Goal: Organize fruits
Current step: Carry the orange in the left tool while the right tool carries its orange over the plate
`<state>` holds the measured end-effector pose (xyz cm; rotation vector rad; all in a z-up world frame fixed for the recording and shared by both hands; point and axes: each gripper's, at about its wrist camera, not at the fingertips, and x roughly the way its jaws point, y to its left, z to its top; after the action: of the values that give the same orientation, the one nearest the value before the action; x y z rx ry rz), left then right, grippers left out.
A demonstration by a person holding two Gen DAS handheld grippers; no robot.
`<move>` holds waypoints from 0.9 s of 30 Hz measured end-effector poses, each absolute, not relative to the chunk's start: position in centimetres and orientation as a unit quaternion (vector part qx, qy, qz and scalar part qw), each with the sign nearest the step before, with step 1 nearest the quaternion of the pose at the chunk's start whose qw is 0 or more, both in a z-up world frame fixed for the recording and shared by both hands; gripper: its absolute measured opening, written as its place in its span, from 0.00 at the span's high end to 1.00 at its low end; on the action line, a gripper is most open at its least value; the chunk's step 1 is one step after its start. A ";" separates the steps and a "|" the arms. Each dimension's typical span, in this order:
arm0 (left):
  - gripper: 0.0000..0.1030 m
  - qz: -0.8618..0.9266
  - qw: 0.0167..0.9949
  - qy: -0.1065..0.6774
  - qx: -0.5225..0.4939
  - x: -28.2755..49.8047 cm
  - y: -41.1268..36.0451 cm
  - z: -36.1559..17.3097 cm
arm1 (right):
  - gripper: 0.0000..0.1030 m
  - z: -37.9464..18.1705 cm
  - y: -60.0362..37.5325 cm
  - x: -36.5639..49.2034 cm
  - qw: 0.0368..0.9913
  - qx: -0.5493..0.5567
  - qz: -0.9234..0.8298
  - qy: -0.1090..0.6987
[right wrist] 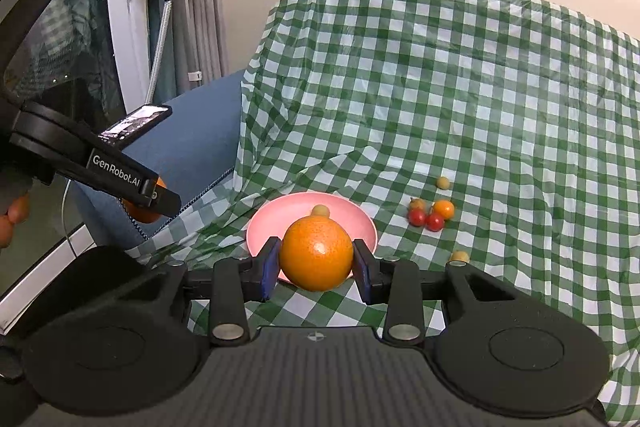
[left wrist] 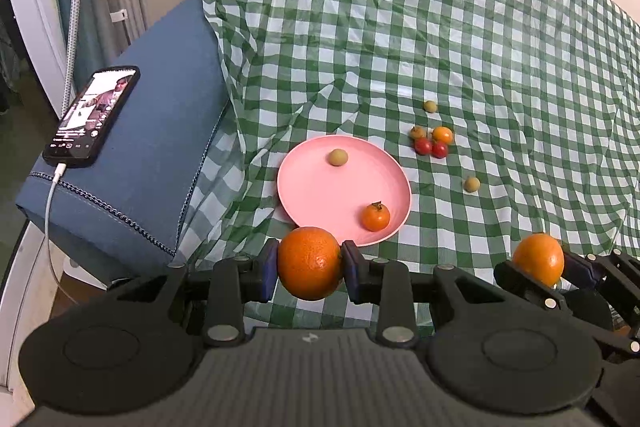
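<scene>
The left gripper (left wrist: 309, 263) is clenched on a dark orange (left wrist: 310, 263), its blue pads pressed against both sides of the fruit, just at the 6 o'clock rim of the pink plate (left wrist: 312, 187). The right gripper (right wrist: 316, 254) clasps a lighter orange (right wrist: 316, 254) the same way. On the plate lie a small persimmon (left wrist: 376, 216) at 5 o'clock and a pale longan (left wrist: 338, 157) at 12. Cherry tomatoes (left wrist: 431, 147) cluster on the checked cloth (left wrist: 400, 27) at the plate's 2 o'clock.

both wrist views look down, close, sharing the pink plate (left wrist: 320, 187).
</scene>
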<state>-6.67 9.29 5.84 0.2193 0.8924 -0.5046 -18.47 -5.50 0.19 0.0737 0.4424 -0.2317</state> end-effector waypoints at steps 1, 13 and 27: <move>0.64 -0.242 0.865 0.428 0.103 -6.5 9.3 5.8 | 0.62 0.1 -5.6 -18.3 0.968 0.037 -0.114 0.221; 0.64 -0.241 0.844 0.467 0.110 -3.6 7.3 3.2 | 0.62 -1.4 -8.1 -15.6 0.959 0.054 -0.121 0.250; 0.64 -0.215 0.815 0.515 0.157 2.5 3.0 -2.2 | 0.62 -4.9 -11.7 -8.5 0.946 0.088 -0.111 0.290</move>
<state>2.50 2.97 -2.24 0.3342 1.0989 -0.4595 -8.52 -11.69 -4.90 0.1790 0.5907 -0.2267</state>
